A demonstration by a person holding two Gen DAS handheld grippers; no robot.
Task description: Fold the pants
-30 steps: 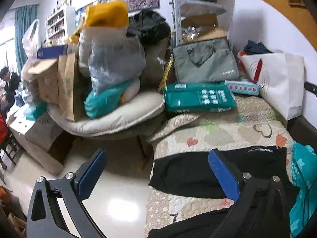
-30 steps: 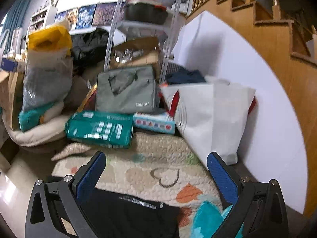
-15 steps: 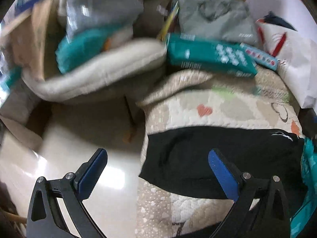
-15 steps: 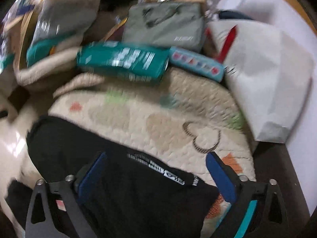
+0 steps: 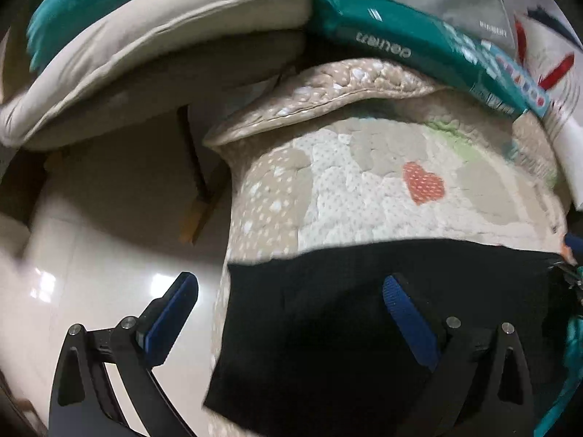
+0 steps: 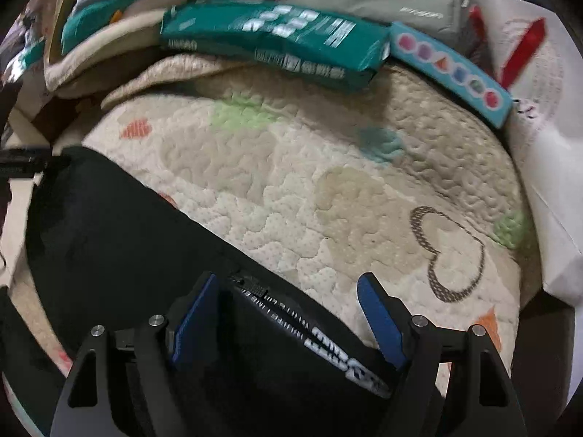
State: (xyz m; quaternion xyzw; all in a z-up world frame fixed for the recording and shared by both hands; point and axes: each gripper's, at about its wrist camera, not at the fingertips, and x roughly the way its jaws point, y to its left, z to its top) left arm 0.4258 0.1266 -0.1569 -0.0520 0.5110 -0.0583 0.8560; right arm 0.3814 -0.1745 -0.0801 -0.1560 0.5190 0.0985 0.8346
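Black pants lie flat across a quilted cream bedspread with coloured hearts. My left gripper is open and low over the leg end of the pants at the bed's left edge. In the right wrist view the pants run from lower middle to the left, with white lettering on the waistband. My right gripper is open, its jaws either side of the waistband edge, close above the cloth.
A green pack and a light blue box lie at the bed's far end. A white bag stands at the right. A beige cushion pile overhangs shiny floor left of the bed.
Both grippers have dropped and tilted down toward the pants. The room beyond has left view and the pants now fill the lower frames. Both stay open.
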